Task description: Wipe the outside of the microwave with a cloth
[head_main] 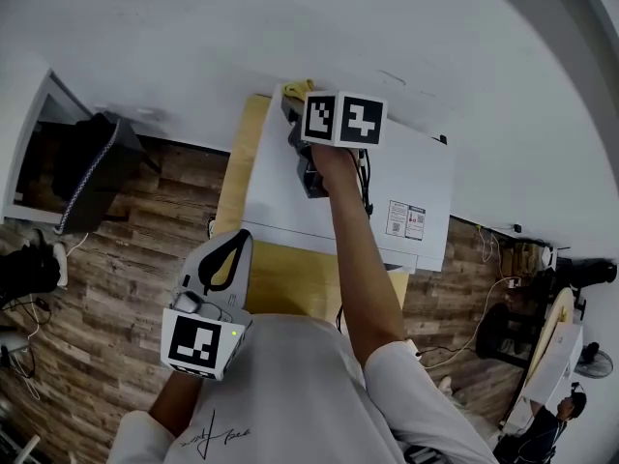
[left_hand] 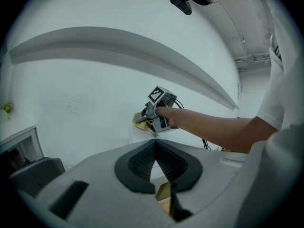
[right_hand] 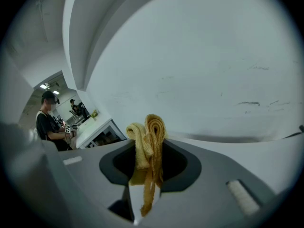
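Head view: my right tool (head_main: 292, 112) sets the yellow cloth (head_main: 298, 88), I think, on the far back corner of the microwave (head_main: 338, 206); my left tool (head_main: 230, 249) hangs before the microwave. Left gripper view: jaws pressed together, empty. Right gripper view: jaws pinch the cloth.

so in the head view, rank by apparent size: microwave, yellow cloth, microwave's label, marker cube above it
1. microwave
2. marker cube, nearer the camera, so maybe inflated
3. label
4. yellow cloth, only a corner showing
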`<state>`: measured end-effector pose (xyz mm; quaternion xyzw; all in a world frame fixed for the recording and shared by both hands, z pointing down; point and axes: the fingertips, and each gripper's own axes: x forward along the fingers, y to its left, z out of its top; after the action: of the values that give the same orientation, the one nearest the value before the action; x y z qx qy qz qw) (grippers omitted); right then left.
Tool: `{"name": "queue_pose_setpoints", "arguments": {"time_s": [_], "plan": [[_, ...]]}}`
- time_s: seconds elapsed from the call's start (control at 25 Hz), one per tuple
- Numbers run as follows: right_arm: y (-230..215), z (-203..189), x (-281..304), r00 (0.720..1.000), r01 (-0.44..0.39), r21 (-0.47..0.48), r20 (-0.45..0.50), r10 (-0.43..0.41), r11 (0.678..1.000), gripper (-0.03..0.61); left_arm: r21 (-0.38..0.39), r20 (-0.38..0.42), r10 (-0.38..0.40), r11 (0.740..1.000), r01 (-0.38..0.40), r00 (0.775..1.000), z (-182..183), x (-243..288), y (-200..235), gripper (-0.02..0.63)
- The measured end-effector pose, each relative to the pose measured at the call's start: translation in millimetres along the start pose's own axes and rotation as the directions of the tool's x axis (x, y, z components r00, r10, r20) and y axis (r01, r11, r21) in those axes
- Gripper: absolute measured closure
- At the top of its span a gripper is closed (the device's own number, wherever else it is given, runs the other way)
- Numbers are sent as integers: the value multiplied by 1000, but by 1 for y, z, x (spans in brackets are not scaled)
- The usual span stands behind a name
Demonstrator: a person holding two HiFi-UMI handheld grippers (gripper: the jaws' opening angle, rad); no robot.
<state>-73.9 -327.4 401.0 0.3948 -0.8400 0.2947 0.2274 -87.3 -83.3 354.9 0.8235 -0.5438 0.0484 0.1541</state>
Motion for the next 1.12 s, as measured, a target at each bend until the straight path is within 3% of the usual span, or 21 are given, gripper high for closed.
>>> {"name": "queue_pose_setpoints", "arguments": {"time_s": [0.28, 0.48, 0.76, 1.12], "plan": [[38, 3, 9, 989, -147, 26, 26, 146, 989, 456, 25, -18, 21, 999, -21, 1000, 1, -5, 6, 623], [39, 13, -12, 981, -184, 47, 68, 181, 982, 456, 37, -18, 21, 999, -20, 1000, 0, -9, 6, 623], [1, 16, -54, 985, -137, 71, 113, 128, 988, 456, 50, -25, -22, 998, 23, 999, -2, -7, -13, 623], [-86, -1, -120, 988, -1, 143, 154, -21, 990, 456, 64, -49, -97, 993, 100, 994, -13, -1, -45, 623]]}}
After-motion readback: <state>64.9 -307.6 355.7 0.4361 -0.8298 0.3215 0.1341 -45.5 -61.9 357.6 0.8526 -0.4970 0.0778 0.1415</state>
